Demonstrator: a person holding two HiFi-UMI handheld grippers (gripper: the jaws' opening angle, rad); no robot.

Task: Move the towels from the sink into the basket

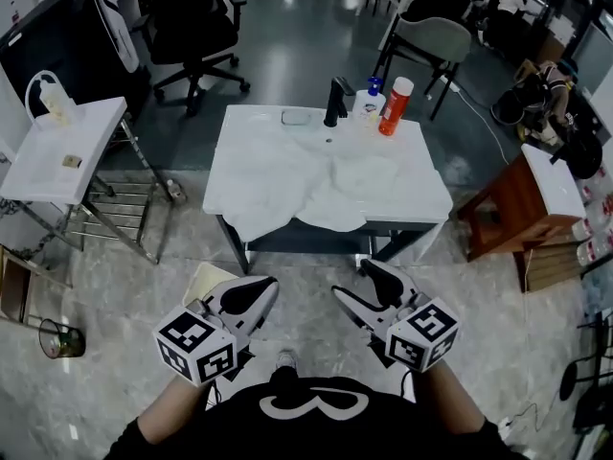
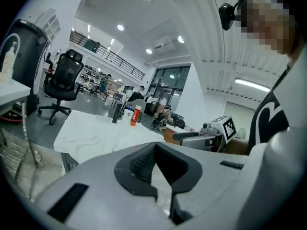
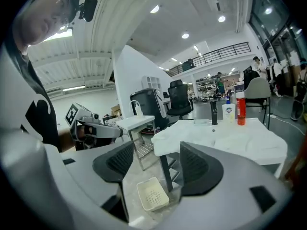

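Note:
White towels (image 1: 287,175) lie heaped over the white sink (image 1: 239,123) and hang over its front edge; they also show in the left gripper view (image 2: 96,138) and the right gripper view (image 3: 240,138). A cream basket (image 1: 206,281) sits on the floor in front of the sink, partly hidden behind my left gripper (image 1: 271,284), and shows empty in the right gripper view (image 3: 153,194). Both grippers are held low near my body, well short of the sink. The left gripper (image 2: 156,147) has its tips together, holding nothing. My right gripper (image 1: 351,278) (image 3: 156,150) is open and empty.
A black faucet (image 1: 335,102), a soap bottle (image 1: 369,103) and a red bottle (image 1: 395,105) stand at the sink's back edge. A white side table (image 1: 57,147) is on the left, a wooden stool (image 1: 508,209) on the right, an office chair (image 1: 192,27) behind.

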